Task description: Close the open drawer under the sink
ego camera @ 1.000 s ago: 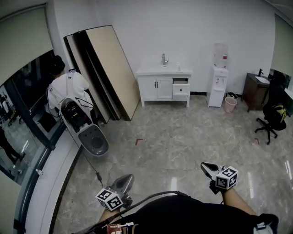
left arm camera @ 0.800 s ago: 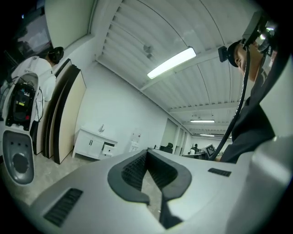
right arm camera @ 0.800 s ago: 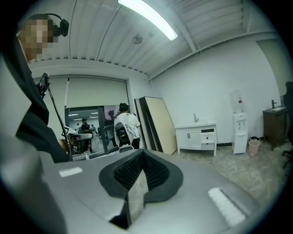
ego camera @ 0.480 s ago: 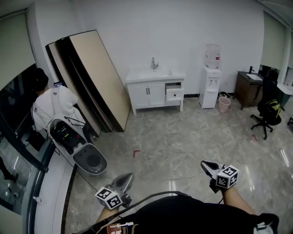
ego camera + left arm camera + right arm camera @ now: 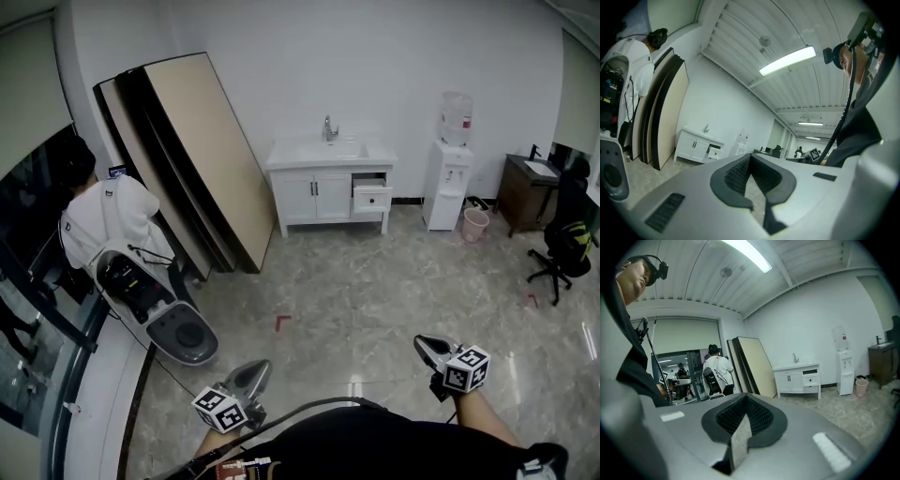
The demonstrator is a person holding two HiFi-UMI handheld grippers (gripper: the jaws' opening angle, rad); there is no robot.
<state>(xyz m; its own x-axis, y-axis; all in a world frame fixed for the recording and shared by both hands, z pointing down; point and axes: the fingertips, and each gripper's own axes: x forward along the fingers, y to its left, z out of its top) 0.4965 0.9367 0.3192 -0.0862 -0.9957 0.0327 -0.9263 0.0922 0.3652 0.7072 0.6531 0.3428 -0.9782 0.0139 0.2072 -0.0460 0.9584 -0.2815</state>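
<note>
Drawer (image 5: pixel 372 197) juts out of the sink cabinet (image 5: pixel 314 195), well apart from both grippers, with a wide stretch of floor (image 5: pixel 375 281) between. Left gripper (image 5: pixel 255 371) and right gripper (image 5: pixel 427 345): fingers together, nothing held.

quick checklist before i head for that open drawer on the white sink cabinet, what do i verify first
1. White drawer of the white sink cabinet in sight: ok, it is pulled out at the cabinet's upper right.
2. Drawer within reach: not ok, the cabinet stands far across the room.
3. Grey marbled floor towards the cabinet: ok, nothing stands in the straight path.
4. Left gripper free: ok, jaws together on nothing.
5. Right gripper free: ok, jaws together on nothing.
6. Anything sticking out of the drawer: cannot tell, too small from here.
</note>
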